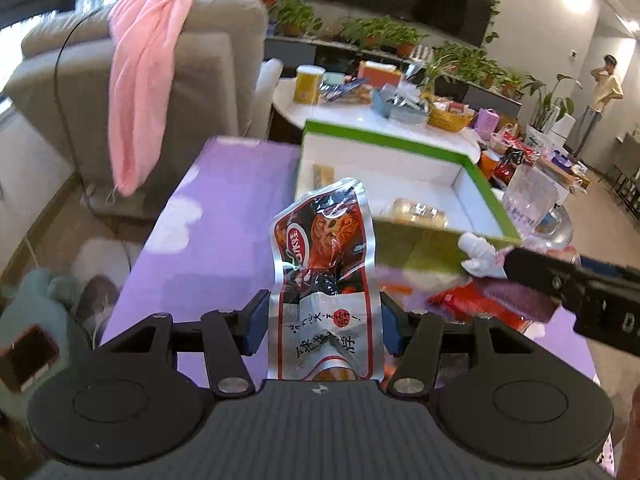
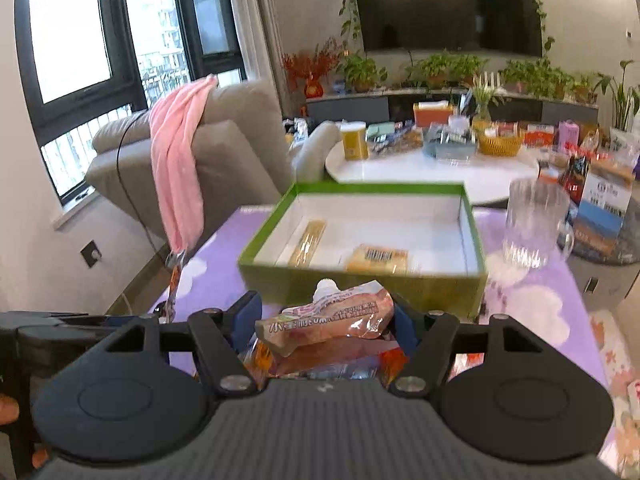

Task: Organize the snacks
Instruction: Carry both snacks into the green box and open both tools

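The green box (image 2: 362,280) sits open at the far side of the purple table (image 1: 224,216), two small packets already inside. Near it, the left gripper (image 1: 324,320) clamps a red snack packet (image 1: 324,264) by its lower end; the foil looks light, floppy and slick, so a hold near the sealed edge seems safest. The right gripper (image 2: 326,324) pinches a pink spouted pouch (image 2: 332,316), soft and squashy, best gripped across its flat body.
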`<state>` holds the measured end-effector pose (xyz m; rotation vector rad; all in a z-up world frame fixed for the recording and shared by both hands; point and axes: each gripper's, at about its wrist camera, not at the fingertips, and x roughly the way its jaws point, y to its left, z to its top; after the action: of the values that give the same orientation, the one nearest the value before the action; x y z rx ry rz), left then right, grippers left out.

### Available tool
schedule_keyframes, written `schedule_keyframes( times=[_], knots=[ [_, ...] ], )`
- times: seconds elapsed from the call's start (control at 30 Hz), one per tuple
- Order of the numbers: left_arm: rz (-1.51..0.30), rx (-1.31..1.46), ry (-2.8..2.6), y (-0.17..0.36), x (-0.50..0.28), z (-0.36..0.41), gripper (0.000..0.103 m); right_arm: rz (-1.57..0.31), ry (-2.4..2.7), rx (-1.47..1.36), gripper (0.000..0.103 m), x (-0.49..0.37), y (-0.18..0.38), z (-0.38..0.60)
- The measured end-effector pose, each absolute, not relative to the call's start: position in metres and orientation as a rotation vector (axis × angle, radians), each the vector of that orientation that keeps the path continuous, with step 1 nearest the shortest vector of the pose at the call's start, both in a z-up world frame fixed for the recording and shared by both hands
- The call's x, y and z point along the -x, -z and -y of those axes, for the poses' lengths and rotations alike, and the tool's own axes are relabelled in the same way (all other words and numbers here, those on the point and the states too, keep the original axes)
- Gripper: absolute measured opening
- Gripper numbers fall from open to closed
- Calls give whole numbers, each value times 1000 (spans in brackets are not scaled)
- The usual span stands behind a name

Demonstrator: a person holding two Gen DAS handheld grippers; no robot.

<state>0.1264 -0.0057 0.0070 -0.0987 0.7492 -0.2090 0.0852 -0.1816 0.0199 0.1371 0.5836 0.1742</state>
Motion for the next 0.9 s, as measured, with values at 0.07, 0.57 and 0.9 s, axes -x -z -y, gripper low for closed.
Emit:
schedule_keyframes(
  times=[0.07,0.57,0.9],
  knots=[
    [-735,84,219,-14,-136,12,52,-567,-170,-138,50,-95,-25,186],
    [-718,15,290,-21,-235,66,52,-539,-94,-156,50,-176,-15,215],
    [-795,-5,284,15,-287,81,52,-601,-78,-205,50,-212,11,228]
  ],
)
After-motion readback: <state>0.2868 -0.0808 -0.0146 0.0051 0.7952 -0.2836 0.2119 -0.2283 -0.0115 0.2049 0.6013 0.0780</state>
